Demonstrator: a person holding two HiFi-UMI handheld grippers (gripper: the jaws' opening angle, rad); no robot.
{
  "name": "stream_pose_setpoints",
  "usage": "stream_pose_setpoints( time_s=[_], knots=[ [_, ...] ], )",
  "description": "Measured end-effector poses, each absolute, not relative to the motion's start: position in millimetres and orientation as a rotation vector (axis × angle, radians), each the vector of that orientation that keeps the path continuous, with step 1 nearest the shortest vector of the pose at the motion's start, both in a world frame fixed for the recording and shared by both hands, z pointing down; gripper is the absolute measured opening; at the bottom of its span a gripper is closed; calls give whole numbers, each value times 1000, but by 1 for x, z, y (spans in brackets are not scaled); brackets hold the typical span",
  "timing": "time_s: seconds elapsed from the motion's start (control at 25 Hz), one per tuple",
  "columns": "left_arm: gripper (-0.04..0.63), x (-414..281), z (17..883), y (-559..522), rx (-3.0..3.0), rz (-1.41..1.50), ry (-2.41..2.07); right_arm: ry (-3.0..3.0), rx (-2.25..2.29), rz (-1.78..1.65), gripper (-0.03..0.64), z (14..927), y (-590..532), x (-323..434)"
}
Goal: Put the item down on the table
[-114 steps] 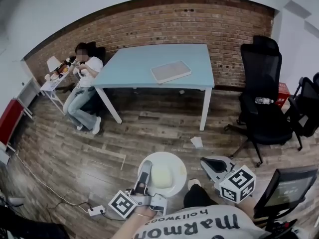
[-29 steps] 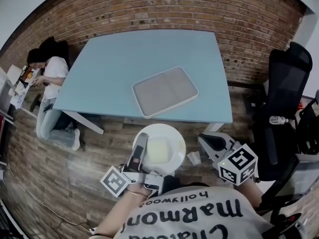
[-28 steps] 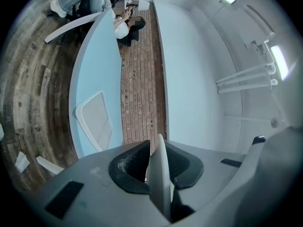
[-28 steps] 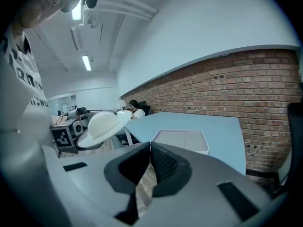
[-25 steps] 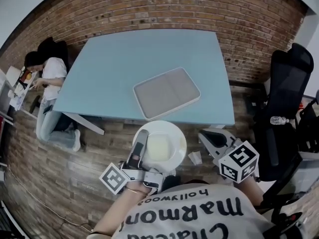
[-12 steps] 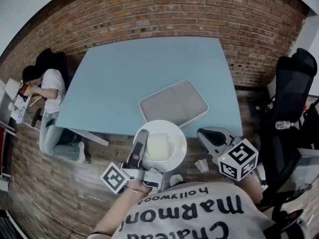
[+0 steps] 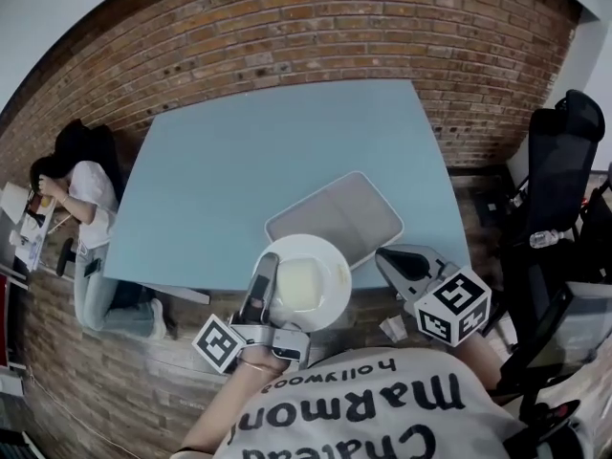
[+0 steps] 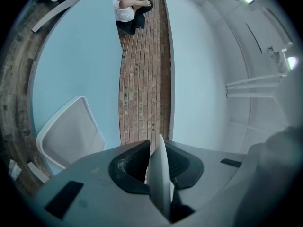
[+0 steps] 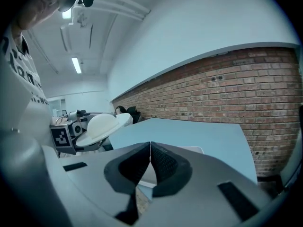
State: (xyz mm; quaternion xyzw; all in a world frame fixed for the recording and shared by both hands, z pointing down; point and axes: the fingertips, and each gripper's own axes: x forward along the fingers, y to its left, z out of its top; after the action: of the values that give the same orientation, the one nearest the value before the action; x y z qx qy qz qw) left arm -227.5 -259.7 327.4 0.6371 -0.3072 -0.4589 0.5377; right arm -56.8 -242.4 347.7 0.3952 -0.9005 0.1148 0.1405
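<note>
Smooth round white plate (image 7: pixel 332 257) bearing a pale yellow soft-edged block (image 7: pixel 298 283), clamped edge-on at its rim by the left gripper (image 7: pixel 266 277), held over the near edge of the matte light-blue table (image 7: pixel 268 151), beside a grey rounded-rectangular tray (image 7: pixel 349 208). Right gripper (image 7: pixel 402 266): jaws pressed together, empty (the white shirt (image 7: pixel 382 419) reads partly "Marmon").

The white round shallow plate (image 7: pixel 335 297) carries a pale yellow square block (image 7: pixel 298 283). The plate sits roughly level, its left rim clamped between the jaws of the left gripper (image 7: pixel 265 273). It is held clear above the near edge of the light blue rectangular table (image 7: pixel 249 161).
</note>
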Motion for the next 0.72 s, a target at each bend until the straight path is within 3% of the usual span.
stream_pose_setpoints(
  time_s=[0.72],
  knots=[
    [55,-212,341,-297,1486,-1085,-710,-2606,1096,341,10,359,-293,-50]
  ],
)
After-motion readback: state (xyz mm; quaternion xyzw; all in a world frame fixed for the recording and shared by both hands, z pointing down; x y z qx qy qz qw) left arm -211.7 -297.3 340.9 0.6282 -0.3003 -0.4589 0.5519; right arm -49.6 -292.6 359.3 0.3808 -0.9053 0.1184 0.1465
